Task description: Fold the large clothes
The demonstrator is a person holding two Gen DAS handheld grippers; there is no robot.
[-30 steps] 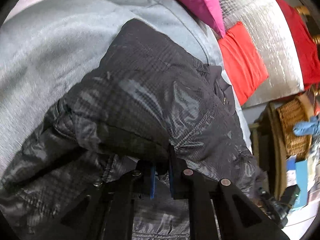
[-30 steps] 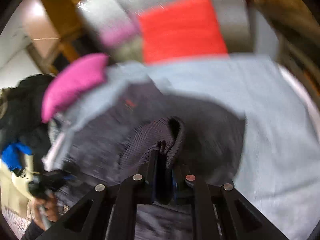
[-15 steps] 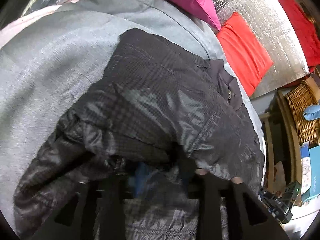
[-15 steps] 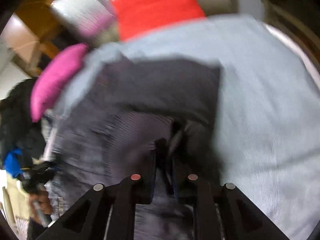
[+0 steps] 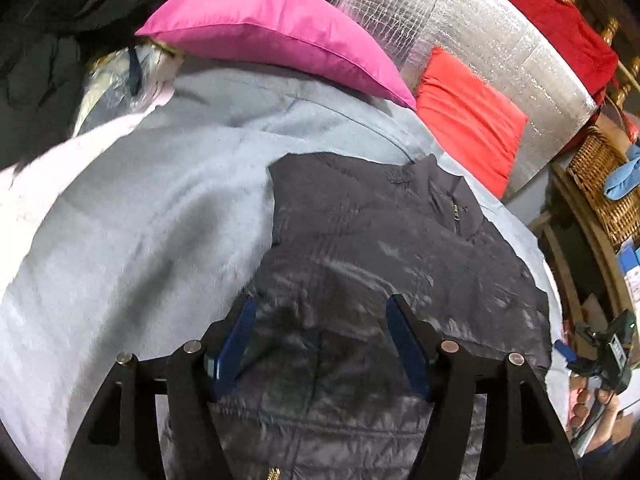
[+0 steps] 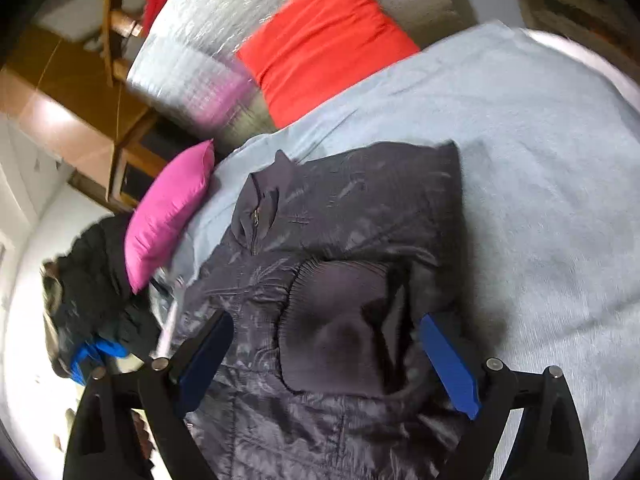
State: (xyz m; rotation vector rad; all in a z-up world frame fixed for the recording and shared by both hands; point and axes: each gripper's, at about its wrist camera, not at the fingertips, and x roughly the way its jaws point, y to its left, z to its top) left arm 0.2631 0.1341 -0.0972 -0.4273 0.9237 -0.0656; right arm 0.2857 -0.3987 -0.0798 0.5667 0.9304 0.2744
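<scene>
From the left wrist camera, the left gripper has its jaws apart and opening, and its blue pads do not press on anything. The dark puffy jacket lies under and past the gripper on the light blue blanket, so jacket cloth shows between the fingers, but it is not pinched. The jacket's collar with its zip points toward the far side of the bed. A pink pillow sits at the far edge of the blanket, and a red pillow leans on a shiny silver pad beside it. A wicker basket stands off to the right. From the right wrist camera, the right gripper has its jaws very wide and opening, and it holds nothing. Between the fingers lies a sleeve with a ribbed cuff, folded across the jacket's front. The jacket rests flat on the blanket. The pink pillow is to the left of the collar, and a heap of dark clothes lies further left, off the bed.
</scene>
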